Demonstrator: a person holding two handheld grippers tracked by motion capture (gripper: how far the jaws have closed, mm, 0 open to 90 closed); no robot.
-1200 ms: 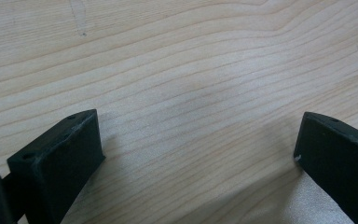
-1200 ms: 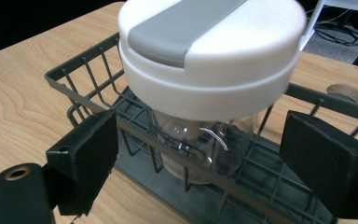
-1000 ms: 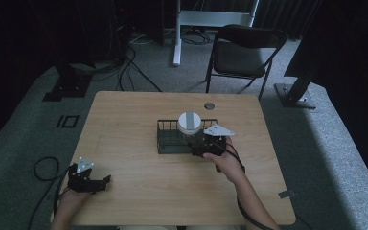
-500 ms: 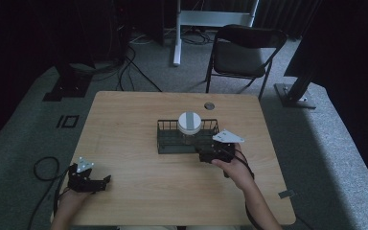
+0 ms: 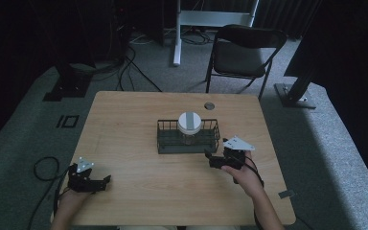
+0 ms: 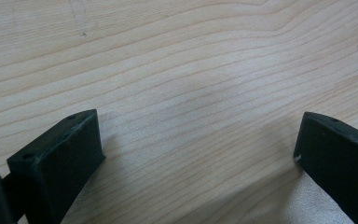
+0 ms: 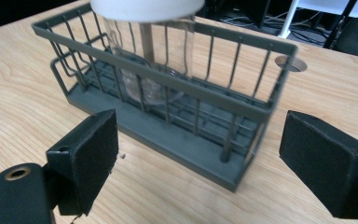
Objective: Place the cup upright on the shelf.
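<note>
Clear glass jar with a broad white lid (image 5: 189, 125) stands upright inside the dark grey wire rack (image 5: 165, 142), near the middle of its length. Seen along the right gripper's line, the jar (image 7: 154, 51) is see-through below the lid and looks empty, though the bars blur the detail. The rack (image 7: 242, 107) is a low oblong basket of thin upright bars on a slatted base, sitting flat and square on the pale wooden counter (image 5: 139, 115), roughly at its centre.

Judgement on progress: the jar looks placed, seated in the rack and free of any grip. What remains, if anything, appears to be clearing the hands away; nothing else on the counter waits to be loaded.

Right gripper (image 5: 211, 159) sits just off the rack's near right corner, close but apart from it, jaws spread wide and holding nothing. Its own camera shows the two black jaws framing the rack's end with open counter between them.

Left gripper (image 5: 101, 181) rests at the near left edge of the counter, well apart from the rack. Jaws wide there too, bare wood grain between them.

Round cable hole (image 5: 209, 105) in the counter behind the rack. Beyond the far edge, a black folding chair (image 5: 242, 55) on grey carpet.
</note>
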